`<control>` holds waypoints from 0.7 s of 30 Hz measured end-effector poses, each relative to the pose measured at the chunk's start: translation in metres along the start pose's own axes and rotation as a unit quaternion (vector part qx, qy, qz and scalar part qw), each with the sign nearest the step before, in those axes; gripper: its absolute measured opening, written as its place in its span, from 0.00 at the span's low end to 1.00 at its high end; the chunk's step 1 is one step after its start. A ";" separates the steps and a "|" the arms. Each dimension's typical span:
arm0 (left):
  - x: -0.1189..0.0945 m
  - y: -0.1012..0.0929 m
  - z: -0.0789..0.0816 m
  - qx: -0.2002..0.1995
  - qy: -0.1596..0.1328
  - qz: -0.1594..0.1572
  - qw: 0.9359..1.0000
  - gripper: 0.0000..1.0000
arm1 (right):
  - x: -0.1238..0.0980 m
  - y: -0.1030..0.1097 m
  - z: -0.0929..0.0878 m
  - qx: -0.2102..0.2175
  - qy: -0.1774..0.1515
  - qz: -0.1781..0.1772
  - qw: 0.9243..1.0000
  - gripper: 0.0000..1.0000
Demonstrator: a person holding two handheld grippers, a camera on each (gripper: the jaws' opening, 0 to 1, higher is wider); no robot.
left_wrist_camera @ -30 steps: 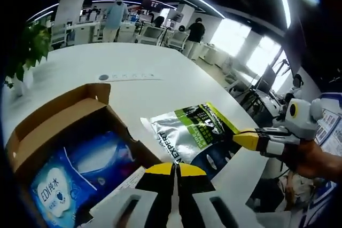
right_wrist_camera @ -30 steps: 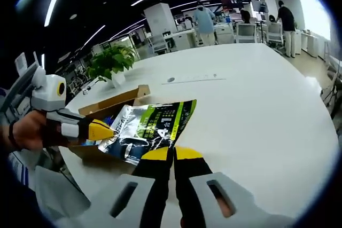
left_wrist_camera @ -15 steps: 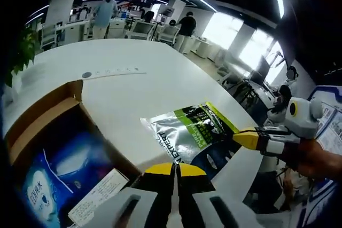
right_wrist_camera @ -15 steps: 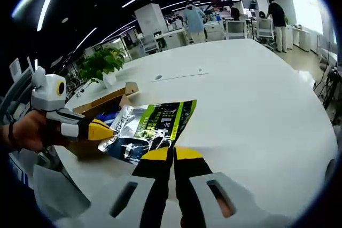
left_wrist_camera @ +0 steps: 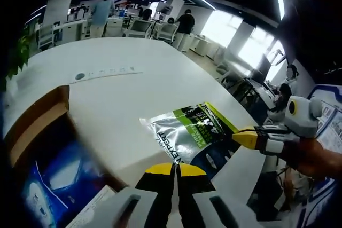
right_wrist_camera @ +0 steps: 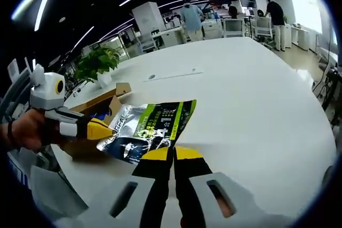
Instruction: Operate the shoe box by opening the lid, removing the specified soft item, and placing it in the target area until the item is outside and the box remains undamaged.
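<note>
White table [left_wrist_camera: 123, 94] in open-plan office, open cardboard shoe box [left_wrist_camera: 32, 126] holding blue packet [left_wrist_camera: 48, 180], both grippers' [left_wrist_camera: 173, 168] [right_wrist_camera: 172, 154] jaws clamped on silver-green pouch [left_wrist_camera: 187, 134]

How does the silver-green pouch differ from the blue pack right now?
The silver-green pouch is out of the cardboard box, held in the air by both grippers; the blue pack lies inside the box, untouched. The pouch is silver, green and black; the pack is blue and white. Both are soft printed packets.

white table [right_wrist_camera: 256, 100] underneath; potted plant [right_wrist_camera: 97, 63] at 10 o'clock, office desks and chairs [left_wrist_camera: 144, 25] with standing people [right_wrist_camera: 188, 15] at 12
</note>
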State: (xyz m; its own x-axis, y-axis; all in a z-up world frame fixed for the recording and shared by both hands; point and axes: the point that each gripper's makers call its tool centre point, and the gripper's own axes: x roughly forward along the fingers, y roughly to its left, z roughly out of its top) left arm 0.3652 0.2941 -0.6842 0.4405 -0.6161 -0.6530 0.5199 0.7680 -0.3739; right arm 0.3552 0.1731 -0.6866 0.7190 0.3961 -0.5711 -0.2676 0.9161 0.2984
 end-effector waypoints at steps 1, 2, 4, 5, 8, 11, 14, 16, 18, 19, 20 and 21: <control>0.005 0.001 0.001 0.000 0.003 0.001 1.000 0.01 | 0.003 -0.004 0.000 0.000 0.002 0.000 1.000 0.00; 0.006 0.001 0.001 -0.001 0.003 0.001 1.000 0.01 | 0.004 -0.005 0.000 0.000 0.003 0.000 1.000 0.00; 0.012 0.002 0.002 -0.002 0.007 0.003 1.000 0.01 | 0.008 -0.010 -0.001 0.000 0.008 0.000 1.000 0.00; 0.016 0.002 0.002 -0.002 0.009 0.004 1.000 0.01 | 0.010 -0.013 -0.002 0.000 0.010 0.000 1.000 0.00; 0.024 0.002 -0.001 0.000 0.017 0.006 1.000 0.01 | 0.015 -0.020 -0.006 0.002 0.018 -0.001 1.000 0.00; 0.032 0.002 -0.005 0.000 0.026 0.008 1.000 0.01 | 0.020 -0.026 -0.010 0.003 0.025 -0.001 1.000 0.00; 0.043 0.007 -0.008 0.000 0.035 0.010 0.999 0.01 | 0.023 -0.031 -0.014 0.006 0.032 0.000 0.999 0.00; 0.047 0.007 -0.009 0.001 0.039 0.011 0.999 0.01 | 0.026 -0.035 -0.018 0.007 0.037 0.000 0.999 0.00; 0.050 0.006 -0.012 0.006 0.045 0.013 0.999 0.01 | 0.028 -0.038 -0.022 0.008 0.042 -0.001 0.999 0.00; 0.052 0.006 -0.013 0.006 0.047 0.013 0.999 0.01 | 0.029 -0.040 -0.025 0.010 0.046 -0.001 0.999 0.00; 0.053 0.006 -0.013 0.006 0.048 0.013 0.999 0.01 | 0.030 -0.041 -0.025 0.010 0.047 -0.001 0.999 0.00; 0.056 0.007 -0.016 0.006 0.051 0.013 0.999 0.01 | 0.031 -0.043 -0.028 0.010 0.051 -0.002 0.999 0.00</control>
State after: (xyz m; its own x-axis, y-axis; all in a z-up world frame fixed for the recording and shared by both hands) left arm 0.3823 0.2680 -0.7337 0.3781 -0.5740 -0.7264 0.5178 0.7815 -0.3480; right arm 0.3706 0.1475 -0.7386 0.6501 0.3977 -0.6474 -0.2510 0.9166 0.3111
